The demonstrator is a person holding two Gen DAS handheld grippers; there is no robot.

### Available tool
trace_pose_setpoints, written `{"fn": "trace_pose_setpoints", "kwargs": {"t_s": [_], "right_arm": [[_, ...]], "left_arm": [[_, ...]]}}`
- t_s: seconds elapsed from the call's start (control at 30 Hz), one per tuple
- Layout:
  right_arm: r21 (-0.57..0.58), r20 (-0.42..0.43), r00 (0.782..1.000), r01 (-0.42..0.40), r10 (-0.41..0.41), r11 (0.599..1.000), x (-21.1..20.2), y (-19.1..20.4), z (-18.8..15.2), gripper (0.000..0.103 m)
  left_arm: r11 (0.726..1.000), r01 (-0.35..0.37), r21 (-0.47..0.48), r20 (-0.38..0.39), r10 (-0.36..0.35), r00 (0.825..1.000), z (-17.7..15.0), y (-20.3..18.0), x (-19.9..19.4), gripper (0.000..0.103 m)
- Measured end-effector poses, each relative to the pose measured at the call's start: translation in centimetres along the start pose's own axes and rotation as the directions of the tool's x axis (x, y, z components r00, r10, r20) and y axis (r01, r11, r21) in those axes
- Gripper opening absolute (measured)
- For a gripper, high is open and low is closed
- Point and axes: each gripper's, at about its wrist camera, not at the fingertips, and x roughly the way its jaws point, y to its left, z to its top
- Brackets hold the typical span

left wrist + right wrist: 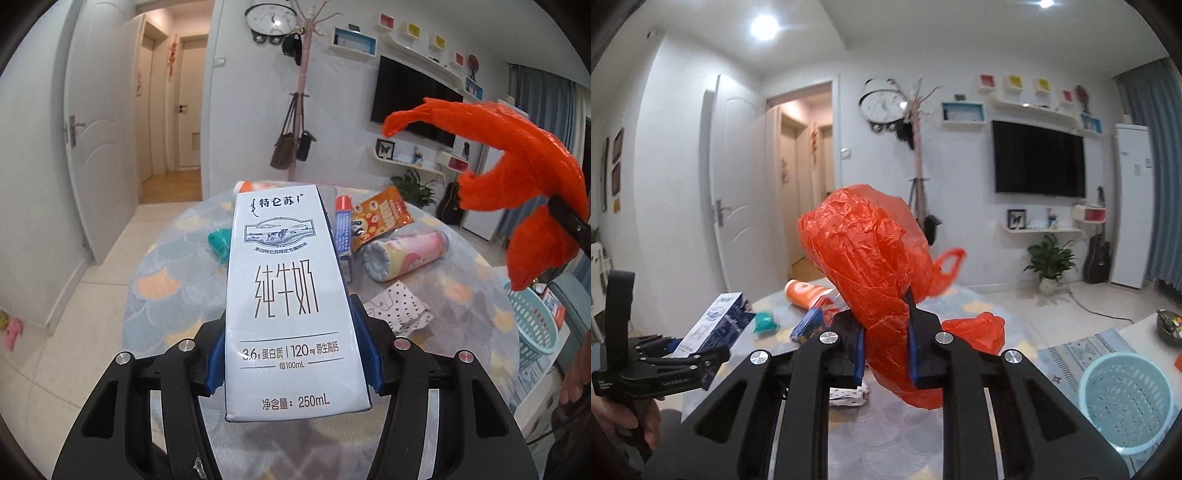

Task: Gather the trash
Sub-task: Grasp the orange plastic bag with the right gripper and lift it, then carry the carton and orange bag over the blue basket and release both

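My left gripper (293,354) is shut on a white 250 mL milk carton (288,295) and holds it above the round table (177,288). It also shows at the left of the right wrist view, with the carton (713,328) in it. My right gripper (886,343) is shut on a crumpled orange plastic bag (871,258), held in the air above the table. The bag (517,155) hangs at the right of the left wrist view. A light blue basket (1126,402) stands on the floor to the right of the table.
On the table lie an orange-capped bottle (805,291), a teal wad (219,242), a blue box (343,229), an orange snack packet (380,218), a pink cylinder (406,254) and a dotted cloth (399,306). A coat stand (304,92) and a door (99,147) are beyond.
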Motion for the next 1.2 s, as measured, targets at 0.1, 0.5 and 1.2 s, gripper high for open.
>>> {"fn": "trace_pose_setpoints", "kwargs": {"t_s": [0.1,0.5,1.2], "right_arm": [[0.002,0.033,0.998,0.047,-0.047,0.999,-0.9,-0.2,-0.2,0.015],[-0.019,0.011,0.999,0.044,-0.044,0.999,-1.3,-0.9,-1.3,0.015],[0.055,-0.097,0.989,0.115,-0.109,0.992,0.2,-3.0,-2.4,0.015]], "left_arm": [[1.000,-0.007,0.003,0.008,0.007,1.000,0.0,0.1,-0.4,0.055],[0.999,-0.039,0.024,0.021,0.039,0.999,0.0,-0.6,-1.5,0.055],[0.997,-0.050,0.052,0.031,0.048,0.998,0.2,-1.2,-1.8,0.056]]}}
